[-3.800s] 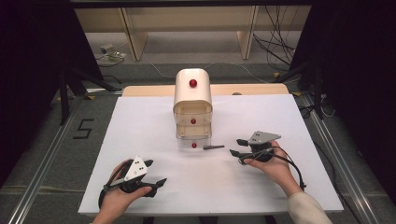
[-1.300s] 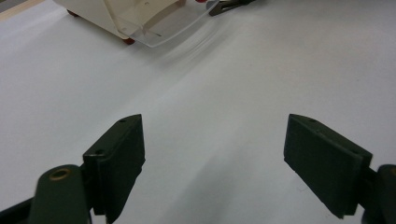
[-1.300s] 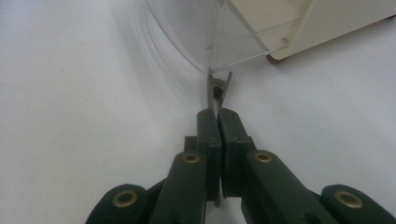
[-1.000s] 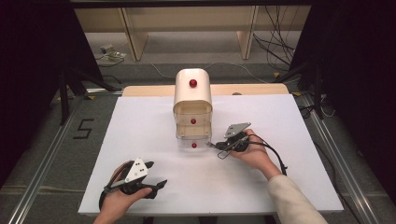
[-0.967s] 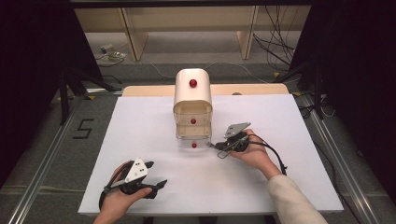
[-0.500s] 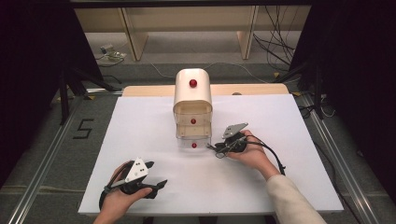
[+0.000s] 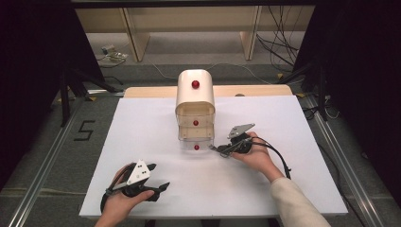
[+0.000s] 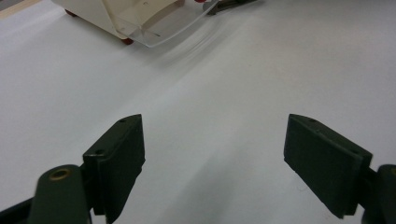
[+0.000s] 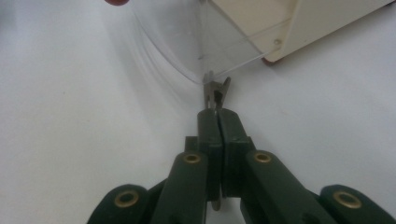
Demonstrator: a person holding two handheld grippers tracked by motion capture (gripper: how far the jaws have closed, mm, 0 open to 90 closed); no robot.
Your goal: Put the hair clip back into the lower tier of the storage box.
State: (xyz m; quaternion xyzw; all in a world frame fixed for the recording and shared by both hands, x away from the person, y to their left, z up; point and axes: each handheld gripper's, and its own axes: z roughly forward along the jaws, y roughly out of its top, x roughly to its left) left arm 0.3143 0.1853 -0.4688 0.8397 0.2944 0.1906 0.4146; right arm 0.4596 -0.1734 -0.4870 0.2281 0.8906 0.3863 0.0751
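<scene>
Since earlier: right gripper (image 7: 222,150) has come from the right part of the sheet, where the small dark metal tool (image 7: 218,150) lay just off its jaws, to the foot of the cabinet, and now carries that tool; left gripper (image 7: 158,187) has kept its place.
Right jaws: they have just been closing and now stand pressed together on the tool, whose forked tip sticks out ahead of them.
Left jaws: wide apart, nothing between them, bare sheet under them.
Tool: its tip (image 9: 215,91) sits at the corner of the clear plastic bottom drawer (image 9: 187,42), touching or just short of it; I cannot tell which.
Cabinet: cream plastic mini chest with rounded top and red knobs (image 7: 195,111), straight ahead of the right jaws and far ahead of the left ones.
Right gripper view adds: the tool's split tip, the clear drawer wall and a red foot of the chest (image 9: 271,60), all close up.
Left gripper view adds: both black pads (image 8: 123,158) and the pulled-out clear drawer (image 8: 163,32) far beyond them, at the top edge.
High view adds: both hands, the chest standing whole and a third knob on its rounded top.
Surface: white sheet (image 7: 142,123) over a wooden table.
Room: grey floor with a taped figure five (image 7: 85,130), cables, dark curtains at both sides.
Right hand (image 7: 255,158): wrapped around the gripper body, jaws pointing left toward the chest, cream sleeve behind.
Left hand (image 7: 120,201): low near the sheet's near edge, jaws pointing right.
</scene>
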